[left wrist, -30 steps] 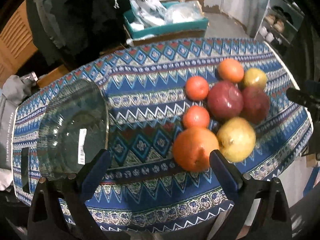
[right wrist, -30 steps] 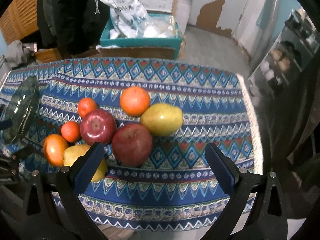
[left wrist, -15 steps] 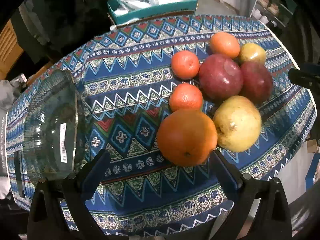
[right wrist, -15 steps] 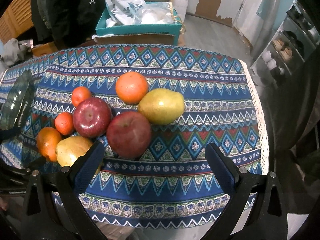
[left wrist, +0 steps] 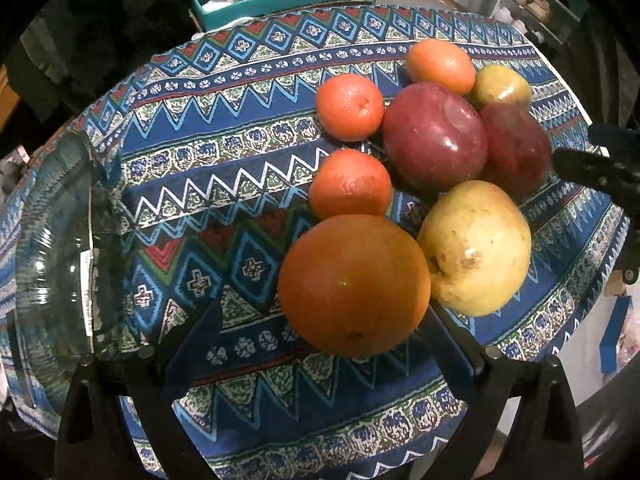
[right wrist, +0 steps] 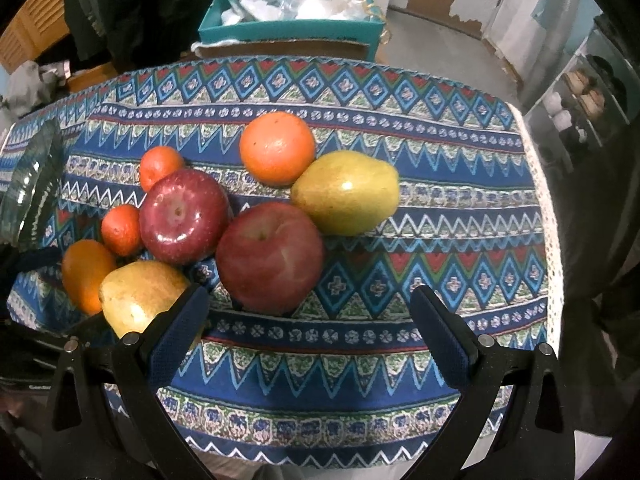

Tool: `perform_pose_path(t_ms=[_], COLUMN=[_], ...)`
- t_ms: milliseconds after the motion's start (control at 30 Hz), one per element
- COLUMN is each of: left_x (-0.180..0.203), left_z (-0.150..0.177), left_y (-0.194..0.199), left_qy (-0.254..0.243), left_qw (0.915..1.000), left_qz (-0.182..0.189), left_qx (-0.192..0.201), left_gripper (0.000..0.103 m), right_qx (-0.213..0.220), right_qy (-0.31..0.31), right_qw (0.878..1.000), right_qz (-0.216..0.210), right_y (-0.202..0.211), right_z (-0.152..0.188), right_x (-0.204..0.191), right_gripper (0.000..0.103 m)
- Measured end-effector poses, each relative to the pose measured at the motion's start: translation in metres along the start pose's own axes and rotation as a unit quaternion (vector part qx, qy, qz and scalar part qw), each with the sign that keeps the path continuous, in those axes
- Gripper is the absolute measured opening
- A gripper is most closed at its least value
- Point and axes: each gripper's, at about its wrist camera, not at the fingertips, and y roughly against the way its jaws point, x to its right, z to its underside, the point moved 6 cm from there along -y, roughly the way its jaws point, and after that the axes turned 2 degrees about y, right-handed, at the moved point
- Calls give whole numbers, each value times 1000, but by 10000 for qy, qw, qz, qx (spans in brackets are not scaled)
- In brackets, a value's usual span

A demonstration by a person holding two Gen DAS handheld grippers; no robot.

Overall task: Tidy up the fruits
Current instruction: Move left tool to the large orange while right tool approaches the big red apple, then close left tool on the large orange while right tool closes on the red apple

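Observation:
Several fruits lie clustered on a blue patterned tablecloth (right wrist: pixel 440 208). My left gripper (left wrist: pixel 320 340) is open, and a large orange (left wrist: pixel 354 284) sits between its fingers, closer to the right one. Beside that orange are a yellow pear (left wrist: pixel 476 246), two mandarins (left wrist: pixel 350 184) and two red apples (left wrist: pixel 434 136). A clear glass bowl (left wrist: pixel 52 264) stands empty to the left. My right gripper (right wrist: pixel 312 336) is open just short of a red apple (right wrist: pixel 270 256). Its left finger overlaps the yellow pear (right wrist: pixel 140 296). A green pear (right wrist: pixel 346 192) and an orange (right wrist: pixel 277 148) lie farther back.
A teal box (right wrist: pixel 288 28) holding plastic bags stands beyond the table's far edge. The cloth's lace hem (right wrist: pixel 550 240) marks the table's right edge, with a shelf of shoes (right wrist: pixel 580 92) past it. My right gripper's arm (left wrist: pixel 592 168) shows at the right of the left wrist view.
Both grippers have come closer to the fruit. The left one has advanced until the large orange lies between its fingers. Nothing has been grasped.

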Motion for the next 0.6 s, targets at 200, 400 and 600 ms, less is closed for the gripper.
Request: perform_pose_path(t_ms=[200, 400, 600], left_x=[7, 11, -13], left_z=[0, 1, -5], left_y=[0, 1, 4], left_qy=[59, -42, 283], left_qw=[9982, 9987, 9988], left_qz=[600, 508, 392], left_qx=[-58, -31, 17], left_gripper=[69, 68, 68], right_qx=[-211, -357, -495], right_qy=[40, 149, 156], right_qw=[9997, 9992, 9982], right_qz=[-108, -98, -315], right_y=[-21, -38, -52], right_z=[-5, -10, -14], right_x=[-5, -9, -16], right_gripper=[99, 97, 87])
